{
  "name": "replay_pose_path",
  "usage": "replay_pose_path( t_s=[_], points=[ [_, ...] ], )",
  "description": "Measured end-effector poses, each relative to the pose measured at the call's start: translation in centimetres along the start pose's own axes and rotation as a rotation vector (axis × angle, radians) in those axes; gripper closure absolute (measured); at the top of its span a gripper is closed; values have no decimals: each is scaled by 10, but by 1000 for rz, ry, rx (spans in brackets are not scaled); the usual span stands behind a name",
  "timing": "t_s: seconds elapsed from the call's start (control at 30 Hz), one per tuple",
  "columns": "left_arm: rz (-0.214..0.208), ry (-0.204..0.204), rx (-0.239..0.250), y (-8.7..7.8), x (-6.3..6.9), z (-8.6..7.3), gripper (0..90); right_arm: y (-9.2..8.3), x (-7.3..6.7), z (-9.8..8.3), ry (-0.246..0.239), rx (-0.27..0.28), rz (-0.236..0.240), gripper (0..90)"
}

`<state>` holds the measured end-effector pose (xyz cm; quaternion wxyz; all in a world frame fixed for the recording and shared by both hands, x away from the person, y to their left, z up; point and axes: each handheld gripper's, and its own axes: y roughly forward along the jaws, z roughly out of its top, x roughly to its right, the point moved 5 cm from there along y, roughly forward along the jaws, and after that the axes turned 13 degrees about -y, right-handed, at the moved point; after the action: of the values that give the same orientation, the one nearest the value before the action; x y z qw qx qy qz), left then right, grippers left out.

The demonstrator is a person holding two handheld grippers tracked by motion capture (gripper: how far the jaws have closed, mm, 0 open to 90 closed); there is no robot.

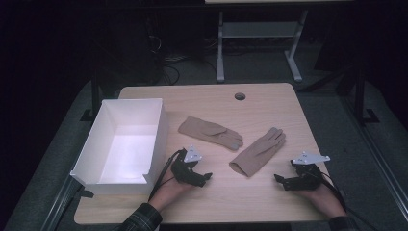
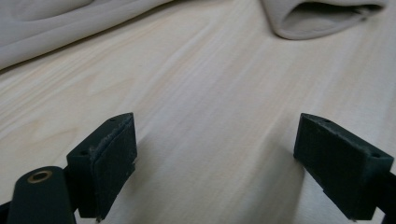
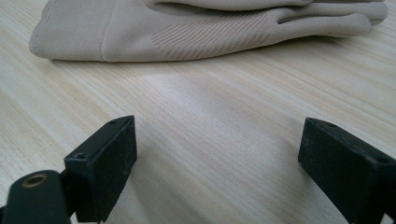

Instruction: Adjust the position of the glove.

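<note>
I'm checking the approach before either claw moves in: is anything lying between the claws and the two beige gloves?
Nothing visible. Bare wooden table lies between the left claw and the left beige fabric glove, and between the right claw and the right beige fabric glove. Both claws stand open.

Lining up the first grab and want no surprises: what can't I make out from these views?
- Left glove: underside hidden against the table, high view; cut off by the top-left edge, left gripper view.
- Right glove: fingertips run past the right edge, right gripper view.
- White box: outer far wall hidden by its own rim, high view.
</note>
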<state>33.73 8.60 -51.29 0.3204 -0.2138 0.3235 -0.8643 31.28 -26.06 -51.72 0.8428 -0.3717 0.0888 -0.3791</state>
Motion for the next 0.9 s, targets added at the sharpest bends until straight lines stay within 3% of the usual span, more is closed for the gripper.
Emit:
replay_pose_path(
  t_s=[0.27, 0.4, 0.67, 0.8, 0.83, 0.9],
  points=[
    [-7, 5, -1, 1, 2, 0, 125, 0, 0, 1, -2, -9, 5, 114],
    [-7, 9, -4, 1, 2, 0, 125, -1, 0, 4, -3, -32, 18, 181],
    [-16, 15, -3, 0, 2, 0, 125, -6, -3, 18, -30, -13, 32, 570],
    [-15, 17, 3, 1, 2, 1, 125, -8, -5, 25, -19, 13, 72, 743],
    [-15, 17, 3, 1, 2, 1, 125, -8, -5, 25, -19, 13, 72, 743],
    [-13, 23, 0, 0, 1, 1, 125, -7, -5, 30, -36, 17, 90, 854]
  ],
)
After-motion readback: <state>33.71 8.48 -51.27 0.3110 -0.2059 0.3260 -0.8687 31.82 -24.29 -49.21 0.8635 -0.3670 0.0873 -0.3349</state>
